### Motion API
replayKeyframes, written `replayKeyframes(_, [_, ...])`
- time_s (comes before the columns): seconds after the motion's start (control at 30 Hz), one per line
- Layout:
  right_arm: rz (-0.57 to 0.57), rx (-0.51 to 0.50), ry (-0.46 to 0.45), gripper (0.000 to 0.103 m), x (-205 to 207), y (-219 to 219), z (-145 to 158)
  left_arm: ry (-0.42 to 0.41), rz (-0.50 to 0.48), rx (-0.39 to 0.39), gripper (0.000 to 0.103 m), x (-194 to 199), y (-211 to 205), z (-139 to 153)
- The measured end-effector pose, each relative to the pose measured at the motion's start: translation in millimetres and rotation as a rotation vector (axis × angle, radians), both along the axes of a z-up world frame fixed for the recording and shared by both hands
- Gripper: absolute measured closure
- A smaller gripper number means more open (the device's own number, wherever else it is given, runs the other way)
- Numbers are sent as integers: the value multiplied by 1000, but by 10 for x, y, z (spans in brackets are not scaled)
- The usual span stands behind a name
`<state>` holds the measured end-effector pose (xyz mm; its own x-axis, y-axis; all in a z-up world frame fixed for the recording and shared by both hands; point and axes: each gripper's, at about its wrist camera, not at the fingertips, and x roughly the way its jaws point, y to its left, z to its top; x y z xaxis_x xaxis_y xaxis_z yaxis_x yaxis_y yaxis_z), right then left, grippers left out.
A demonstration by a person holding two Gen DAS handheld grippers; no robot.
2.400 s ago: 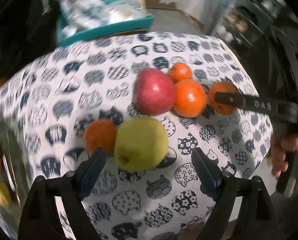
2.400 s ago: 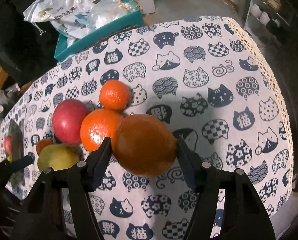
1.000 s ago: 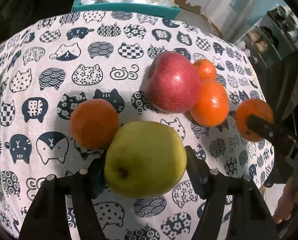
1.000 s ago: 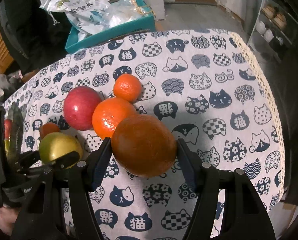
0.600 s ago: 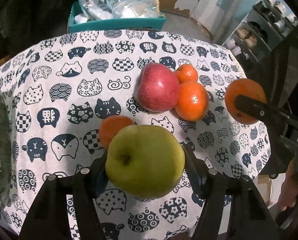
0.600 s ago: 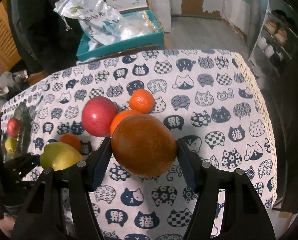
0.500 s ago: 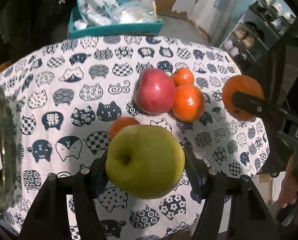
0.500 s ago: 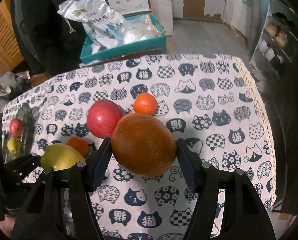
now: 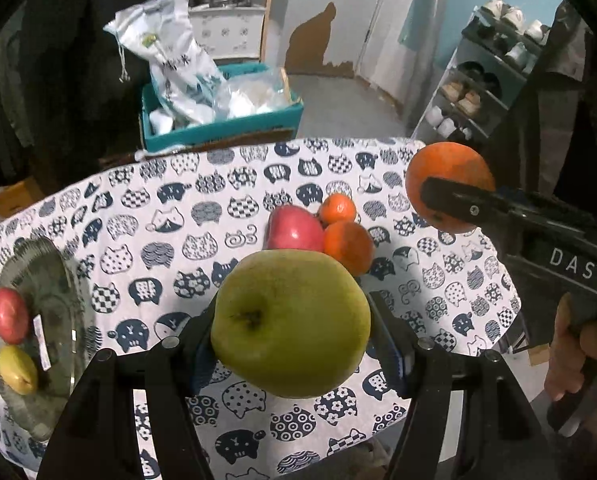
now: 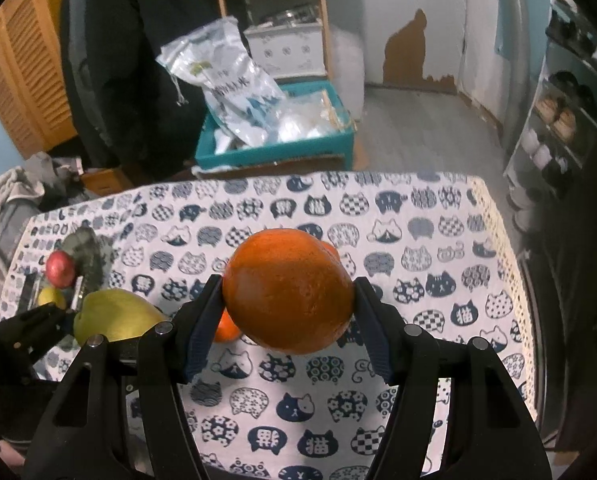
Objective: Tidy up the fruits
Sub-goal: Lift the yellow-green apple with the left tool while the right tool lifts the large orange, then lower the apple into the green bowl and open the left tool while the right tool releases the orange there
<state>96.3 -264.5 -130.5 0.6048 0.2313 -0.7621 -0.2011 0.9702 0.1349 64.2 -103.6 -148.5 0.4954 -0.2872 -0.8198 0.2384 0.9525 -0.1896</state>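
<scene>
- Left wrist view shows the left tool (image 9: pixel 294 344) clamped on a green apple (image 9: pixel 290 322), held clear above the surface (image 9: pixel 226 184), which carries a cat-print cloth.
- Same view shows the right tool (image 9: pixel 450 200) off to the right, gripping a large orange (image 9: pixel 446 192) in the air; a hand (image 9: pixel 574 356) holds its handle.
- Done so far, judging by the layout: a glass dish (image 9: pixel 38 276) at the left edge already holds a red fruit (image 9: pixel 8 314) and a small yellow-green fruit (image 9: pixel 16 370).
- Left to do: both lifted fruits are not yet set down, and a red apple (image 9: pixel 292 228) plus two small oranges (image 9: pixel 348 240) sit together mid-surface.
- Right wrist view shows the right tool (image 10: pixel 288 312) head-on, both pads pressed against the large orange (image 10: pixel 288 288), a contact the left view shows from one side only.
- Right wrist view hides most of the cluster behind the held orange; the red apple is not visible there.
- Right wrist view shows the green apple (image 10: pixel 114 316) and the glass dish (image 10: pixel 84 252) at lower left, small and partly covered.
</scene>
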Motion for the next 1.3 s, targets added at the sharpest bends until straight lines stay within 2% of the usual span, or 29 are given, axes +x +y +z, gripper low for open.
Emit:
replayKeyframes(0.47, [40,35,-111,39,-157,137,419,-103,17,-15,35,-97,211,453])
replayKeyframes(1.03, [92,45,-173,39,-210,421,644,-189,56,-24,35,-219,559,794])
replayKeyframes(1.3, [136,50,-184,39,-188,665,696,-197,101,-36,35,-252,806,851])
